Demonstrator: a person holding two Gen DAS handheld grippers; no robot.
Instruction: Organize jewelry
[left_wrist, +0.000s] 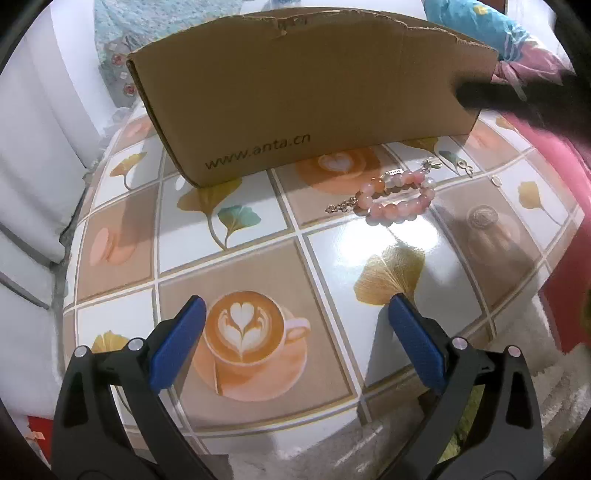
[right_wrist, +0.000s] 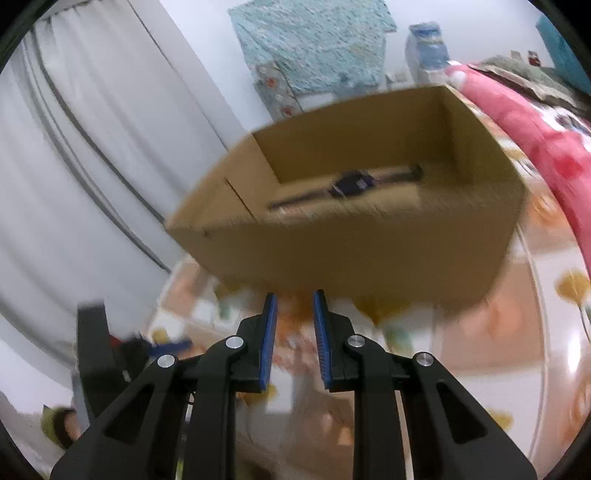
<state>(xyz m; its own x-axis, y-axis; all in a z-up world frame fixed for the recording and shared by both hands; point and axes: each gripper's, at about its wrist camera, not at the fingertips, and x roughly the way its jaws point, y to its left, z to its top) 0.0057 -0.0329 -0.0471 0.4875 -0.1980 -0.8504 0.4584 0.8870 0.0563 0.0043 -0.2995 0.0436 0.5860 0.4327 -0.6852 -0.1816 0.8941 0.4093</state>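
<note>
Pink bead bracelet (left_wrist: 397, 195) lies on table (left_wrist: 258, 221) beside cardboard box (left_wrist: 306, 92).

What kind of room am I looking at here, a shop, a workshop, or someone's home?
Most likely a home, perhaps a bedroom or living room. A round table with a glossy coffee-and-leaf print stands by white curtains, with pink floral bedding beside it. A reused cardboard box and a pink bead bracelet sit on top.

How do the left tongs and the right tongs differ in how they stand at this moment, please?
The left tongs stand wide apart over the printed tablecloth, while the right tongs leave only a narrow gap. The left tongs' view is sharp and shows the pink bead bracelet ahead; the right tongs' view is blurred and faces the open cardboard box. Both have blue pads and hold nothing.
</note>
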